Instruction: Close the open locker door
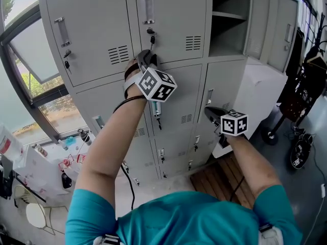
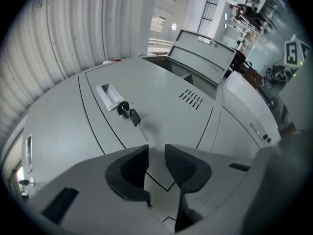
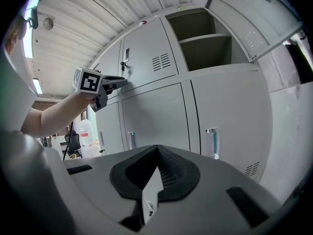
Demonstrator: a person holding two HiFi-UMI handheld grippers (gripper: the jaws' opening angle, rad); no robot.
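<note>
The grey locker bank fills the head view. Its top right compartment (image 1: pixel 230 19) (image 3: pixel 205 43) stands open and shows a shelf, with its door (image 1: pixel 271 27) (image 3: pixel 249 18) swung out to the right. My left gripper (image 1: pixel 148 58) (image 2: pixel 156 153) is raised against the shut door left of that compartment, just below the key (image 1: pixel 152 34) (image 2: pixel 132 115) hanging from its lock. Its jaws stand a little apart with nothing between them. My right gripper (image 1: pixel 209 111) (image 3: pixel 157 151) is lower, in front of the middle-row door under the open compartment, with its jaws together and empty.
A tilted window (image 1: pixel 30 60) is at the left, with bottles and clutter (image 1: pixel 76 142) on a surface below it. A wooden pallet (image 1: pixel 219 180) lies at the lockers' foot. Dark wheeled equipment (image 1: pixel 301 91) stands at the right, beyond the open door.
</note>
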